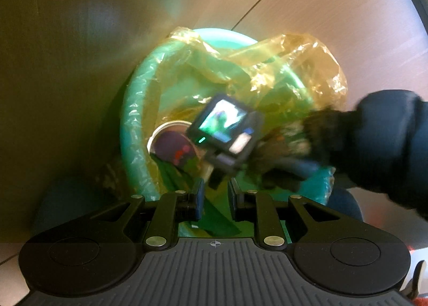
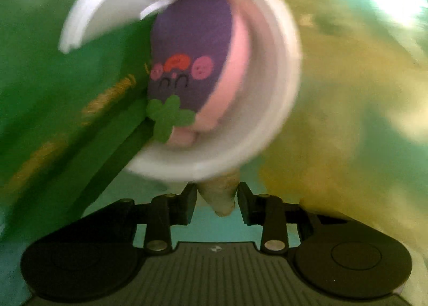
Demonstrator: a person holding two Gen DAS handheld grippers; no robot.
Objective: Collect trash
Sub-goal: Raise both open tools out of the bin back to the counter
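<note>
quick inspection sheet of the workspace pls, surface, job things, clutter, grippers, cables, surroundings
surface: wood-look floor with a seam line running across it
job's things: teal bin lined with a yellow plastic bag; inside, a white cup with a purple cartoon print and a green carton; a pale scrap sits between the right gripper's fingers
clutter: nothing seen outside the bin
grippers: left gripper hovers over the bin rim, jaws apart, nothing held; right gripper reaches down into the bin, whether its pads press the scrap is unclear; a dark sleeve behind it
cables: nothing seen
surroundings: blurred, only floor visible
</note>
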